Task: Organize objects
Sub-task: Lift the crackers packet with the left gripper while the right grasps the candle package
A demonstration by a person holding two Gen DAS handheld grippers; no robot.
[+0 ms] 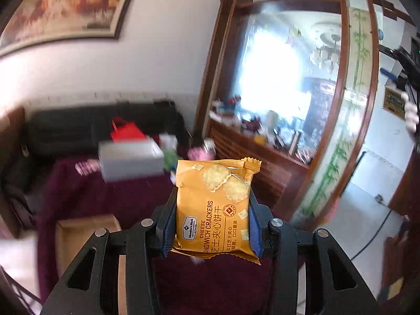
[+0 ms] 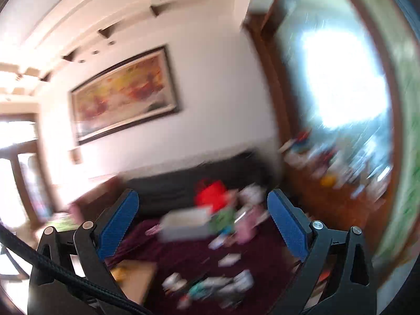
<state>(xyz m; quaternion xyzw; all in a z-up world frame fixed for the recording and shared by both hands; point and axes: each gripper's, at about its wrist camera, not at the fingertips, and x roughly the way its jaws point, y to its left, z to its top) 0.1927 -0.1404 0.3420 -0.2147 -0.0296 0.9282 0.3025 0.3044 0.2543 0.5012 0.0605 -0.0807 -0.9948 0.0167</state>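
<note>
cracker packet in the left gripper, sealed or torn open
Sealed: the cracker packet, pinched between the left gripper's fingers, shows intact crimped ends.

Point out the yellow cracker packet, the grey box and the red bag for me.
Yellow cracker packet (image 1: 210, 210): left wrist view, printed front.
Grey box (image 1: 131, 161): left wrist view, long front side.
Red bag (image 2: 211, 197): right wrist view, blurred body.

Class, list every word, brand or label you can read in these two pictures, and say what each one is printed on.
"CHEESE" – on the yellow cracker packet held in the left gripper.
"NDWICH CRACKERS" – same packet; the first letters are hidden.
"Member's Mark" – brand badge on the packet.
"芝士夹心饼干" – same packet.
Smaller Chinese lines and the red seal on the packet: too small to read.
Right wrist view: everything is blurred, nothing readable.
</note>
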